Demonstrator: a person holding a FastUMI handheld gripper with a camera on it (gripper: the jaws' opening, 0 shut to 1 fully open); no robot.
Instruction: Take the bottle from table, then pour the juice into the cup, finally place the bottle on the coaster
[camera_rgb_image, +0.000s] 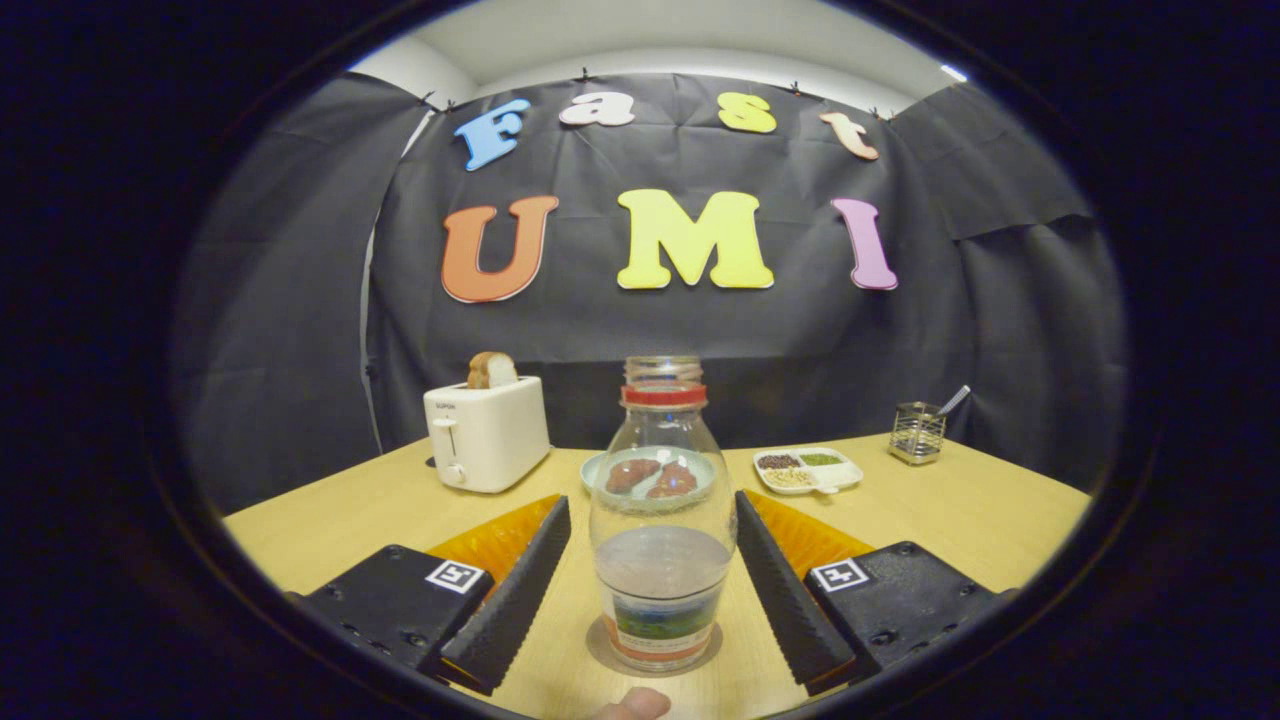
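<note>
A clear glass bottle (661, 470) with a red ring at its uncapped neck stands upright on a round grey coaster (600, 655) on the wooden table (950, 510). Clear liquid fills roughly its lower third, above a coloured label. My gripper (652, 505) is open, with the bottle between its two fingers. The left finger (510, 590) stands a little off the glass. The right finger (790, 590) is very close to the bottle's side, and I cannot tell whether it touches.
Behind the bottle sits a pale plate (592, 468) with brown pastries. A white toaster (487, 432) holding bread stands back left. Back right are a white divided dish (808, 470) and a wire utensil holder (917, 432). A person's fingertip (632, 704) shows nearest me.
</note>
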